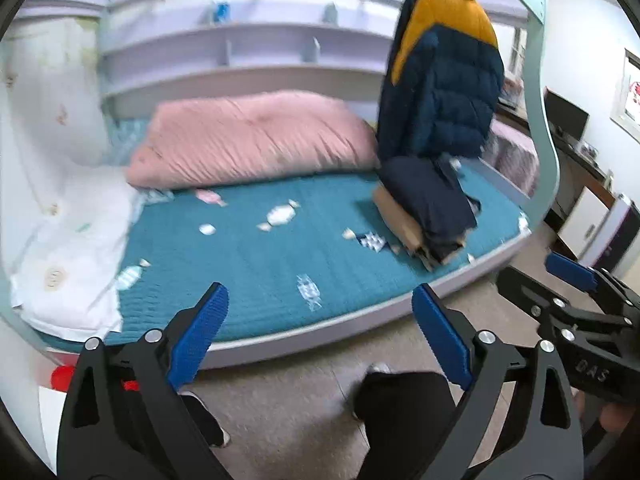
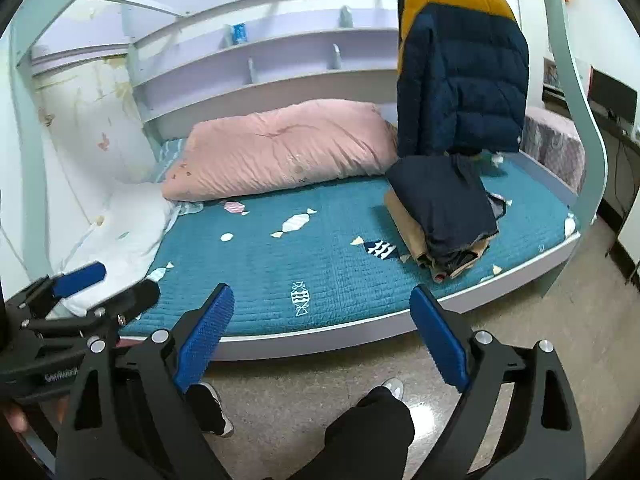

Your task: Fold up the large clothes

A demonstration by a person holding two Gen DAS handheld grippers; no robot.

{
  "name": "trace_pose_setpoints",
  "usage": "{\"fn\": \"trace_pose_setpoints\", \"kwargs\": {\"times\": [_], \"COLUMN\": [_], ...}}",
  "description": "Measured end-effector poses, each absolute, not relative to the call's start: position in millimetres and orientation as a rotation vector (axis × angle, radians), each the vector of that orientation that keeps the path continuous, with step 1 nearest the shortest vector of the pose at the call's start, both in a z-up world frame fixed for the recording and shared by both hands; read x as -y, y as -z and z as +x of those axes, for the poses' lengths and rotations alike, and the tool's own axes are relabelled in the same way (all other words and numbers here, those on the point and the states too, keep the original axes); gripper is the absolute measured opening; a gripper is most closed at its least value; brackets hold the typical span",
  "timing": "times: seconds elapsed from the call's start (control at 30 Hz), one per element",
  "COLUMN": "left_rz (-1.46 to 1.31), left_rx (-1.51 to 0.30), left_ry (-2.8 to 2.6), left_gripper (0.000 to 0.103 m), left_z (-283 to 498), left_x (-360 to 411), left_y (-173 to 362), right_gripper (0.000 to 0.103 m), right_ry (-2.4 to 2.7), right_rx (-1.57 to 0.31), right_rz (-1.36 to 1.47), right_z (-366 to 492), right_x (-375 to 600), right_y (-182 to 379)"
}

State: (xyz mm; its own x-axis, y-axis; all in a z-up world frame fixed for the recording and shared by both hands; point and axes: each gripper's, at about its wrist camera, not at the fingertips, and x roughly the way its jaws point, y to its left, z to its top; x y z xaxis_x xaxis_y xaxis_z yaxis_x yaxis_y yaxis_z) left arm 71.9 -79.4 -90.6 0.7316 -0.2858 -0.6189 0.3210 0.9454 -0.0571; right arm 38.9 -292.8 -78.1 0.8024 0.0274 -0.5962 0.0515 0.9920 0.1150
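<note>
A navy and yellow puffer jacket [image 1: 440, 76] hangs at the bed's right end; it also shows in the right wrist view [image 2: 460, 72]. Below it a stack of folded clothes [image 1: 432, 208], dark navy on tan, lies on the teal bedspread [image 1: 248, 264]; the stack shows in the right wrist view too [image 2: 444, 208]. My left gripper [image 1: 320, 332] is open and empty, held over the floor in front of the bed. My right gripper [image 2: 322, 332] is open and empty beside it. Each gripper shows in the other's view, the right one [image 1: 576, 280] and the left one [image 2: 92, 284].
A pink quilt [image 2: 280, 148] lies along the back of the bed and a white pillow [image 2: 120, 232] at its left. Shelves [image 2: 260, 56] run behind. The bed frame's post [image 2: 576, 120] stands at right. My legs and shoes [image 2: 372, 420] are on the floor below.
</note>
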Motion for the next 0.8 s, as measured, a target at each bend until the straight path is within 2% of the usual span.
{"fn": "trace_pose_setpoints", "kwargs": {"times": [0.07,0.33,0.5,0.8], "left_rz": [0.035,0.074,0.083,0.047], "left_rx": [-0.628,-0.505,-0.44,-0.422], "left_ry": [0.294,0.2,0.174,0.174], "left_gripper": [0.098,0.098,0.098,0.098], "left_z": [59.3,22.4,7.4,2.8], "left_x": [72.7,64.2,61.5,51.9], "left_y": [82.8,61.6,50.9,41.1], "right_gripper": [0.087,0.088,0.094,0.095], "right_ry": [0.004,-0.019,-0.014,0.003], "right_rx": [-0.622,-0.541,-0.496,-0.478], "right_rz": [0.115,0.034,-0.009,-0.002], "right_z": [30.1,-0.3,-8.1,-12.6], "right_x": [291.4,274.9,266.2,270.0], "right_y": [70.7,45.9,37.1,34.0]}}
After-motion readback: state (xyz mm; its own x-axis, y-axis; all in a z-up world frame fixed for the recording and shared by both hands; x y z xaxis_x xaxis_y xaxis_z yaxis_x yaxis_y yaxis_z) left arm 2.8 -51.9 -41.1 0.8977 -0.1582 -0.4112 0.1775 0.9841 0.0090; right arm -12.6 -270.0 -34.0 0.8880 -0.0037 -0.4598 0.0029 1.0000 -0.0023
